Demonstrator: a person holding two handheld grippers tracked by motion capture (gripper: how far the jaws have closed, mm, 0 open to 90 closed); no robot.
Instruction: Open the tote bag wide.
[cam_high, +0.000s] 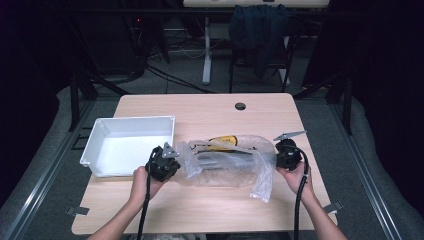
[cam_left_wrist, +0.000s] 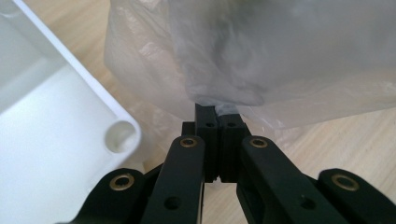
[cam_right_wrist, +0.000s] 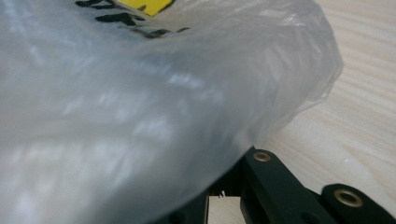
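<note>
A clear plastic bag (cam_high: 225, 161) lies across the middle of the wooden table (cam_high: 200, 210). Inside it are a dark long object (cam_high: 220, 160) and a yellow label (cam_high: 223, 141). My left gripper (cam_high: 172, 162) is at the bag's left end. In the left gripper view its jaws (cam_left_wrist: 217, 116) are pressed together on a fold of the bag (cam_left_wrist: 280, 56). My right gripper (cam_high: 281, 155) is at the bag's right end. In the right gripper view the bag (cam_right_wrist: 140, 116) drapes over the jaws and hides their tips, but the black linkage (cam_right_wrist: 275, 186) stands drawn in as if shut.
An empty white bin (cam_high: 100, 132) sits on the table left of the bag, its corner close to my left gripper (cam_left_wrist: 119, 135). A cable hole (cam_high: 240, 106) is near the far edge. A chair with a dark jacket (cam_high: 257, 30) stands beyond the table.
</note>
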